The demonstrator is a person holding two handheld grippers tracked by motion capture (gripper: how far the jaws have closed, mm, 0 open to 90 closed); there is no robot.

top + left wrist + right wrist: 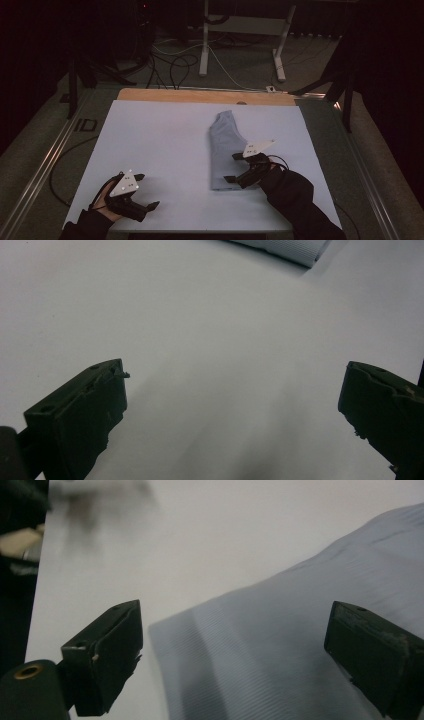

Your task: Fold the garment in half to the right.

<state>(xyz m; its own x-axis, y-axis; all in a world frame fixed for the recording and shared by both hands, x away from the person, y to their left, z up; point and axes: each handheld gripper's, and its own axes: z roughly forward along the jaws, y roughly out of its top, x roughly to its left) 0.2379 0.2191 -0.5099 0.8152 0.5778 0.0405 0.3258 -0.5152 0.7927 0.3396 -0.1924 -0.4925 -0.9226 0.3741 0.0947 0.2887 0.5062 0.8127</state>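
White sheet: the sheet (160, 150) covers most of the table and lies under both my tools; in my left gripper view it is bare between the jaws.
Wooden table edge: a strip of bare wood (200, 95) shows at the far side, beyond the sheet and well away from both my tools.
Cloth: a folded pale blue-grey cloth (226, 150) lies flat on the sheet, running away from me, its near end just beside my right tool and well to the right of my left one.
Cloth, close up: in my right gripper view the ribbed cloth (280, 645) spreads between and ahead of the jaws, with its corner near the left jaw; in my left gripper view only a corner of it (295, 250) shows far ahead.
My right gripper: it (233, 167) sits at the cloth's near right edge, jaws spread wide over the fabric, pinching nothing.
My left gripper: it (146, 191) is near my edge of the sheet, jaws spread wide, nothing between them.
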